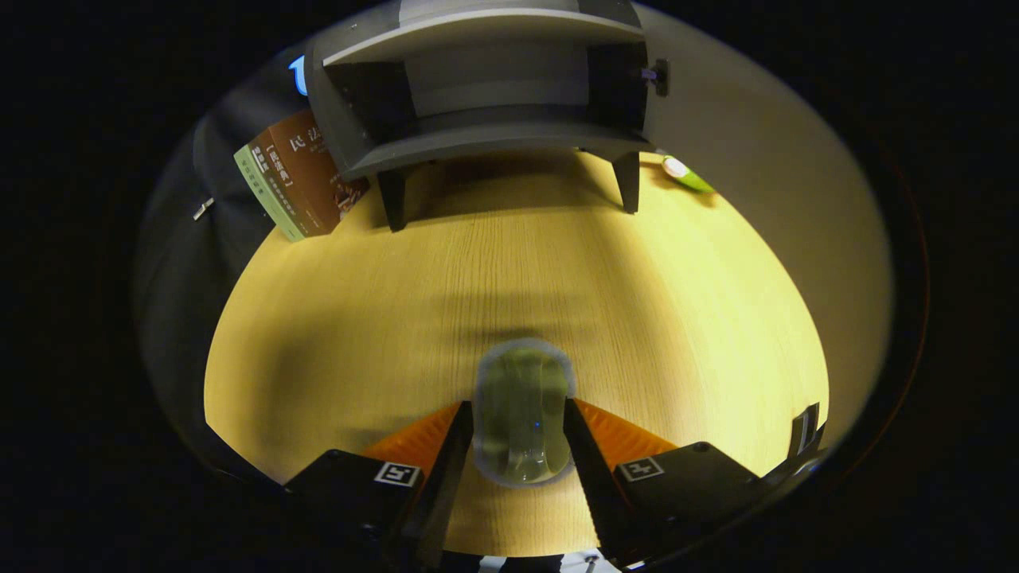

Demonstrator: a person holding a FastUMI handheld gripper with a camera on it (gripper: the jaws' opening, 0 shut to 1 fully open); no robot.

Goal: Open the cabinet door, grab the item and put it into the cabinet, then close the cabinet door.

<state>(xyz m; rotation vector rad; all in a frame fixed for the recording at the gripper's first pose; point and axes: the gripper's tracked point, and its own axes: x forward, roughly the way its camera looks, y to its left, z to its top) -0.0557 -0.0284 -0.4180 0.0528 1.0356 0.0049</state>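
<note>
A clear glass cup (pixel 521 414) sits between my two fingers, which press on its sides; the gripper (pixel 517 434) is shut on it, above the wooden table (pixel 358 318). Well beyond the fingers stands a small grey cabinet (pixel 486 87) on short legs, its front open and its inner shelf bare. Its door (pixel 764 159) is swung out to the right, with a small handle (pixel 657 76) near its edge.
A brown and green book (pixel 298 179) leans against the cabinet's left side. A small green and white object (pixel 686 175) lies by the cabinet's right leg. Open tabletop stretches between the cup and the cabinet.
</note>
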